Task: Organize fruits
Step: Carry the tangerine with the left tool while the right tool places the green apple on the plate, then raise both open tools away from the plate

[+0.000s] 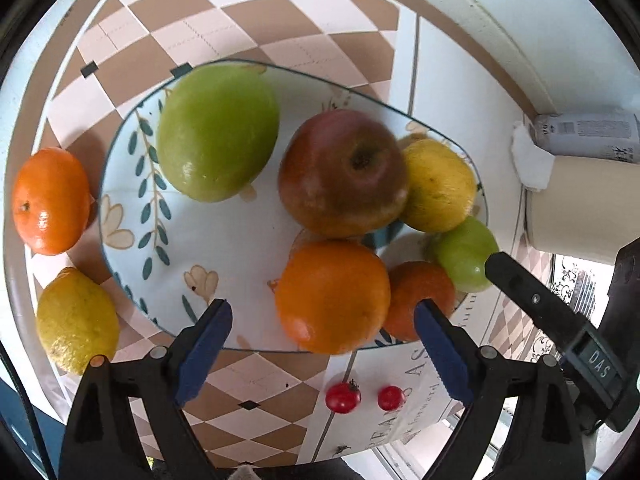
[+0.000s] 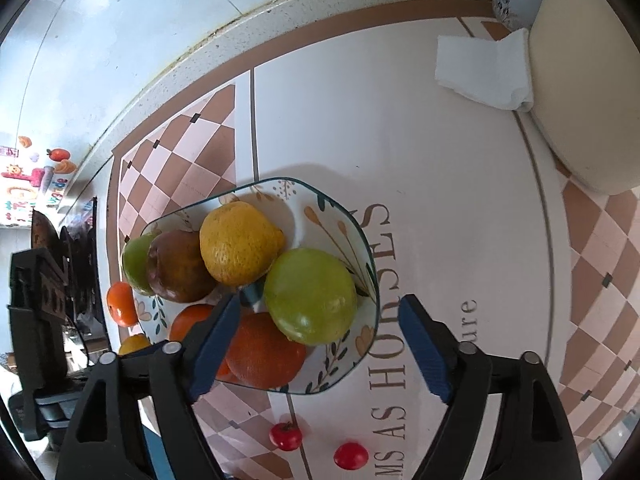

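Note:
A floral bowl holds a big green fruit, a red apple, a yellow lemon, a small green fruit and two oranges. My left gripper is open and empty over the bowl's near rim. An orange and a lemon lie left of the bowl. Two cherry tomatoes lie in front. My right gripper is open and empty above the same bowl, around the small green fruit. Its finger shows in the left wrist view.
A cream container stands at the back right with a folded white cloth beside it and a printed carton behind. The checkered tablecloth covers the counter, with the wall close behind.

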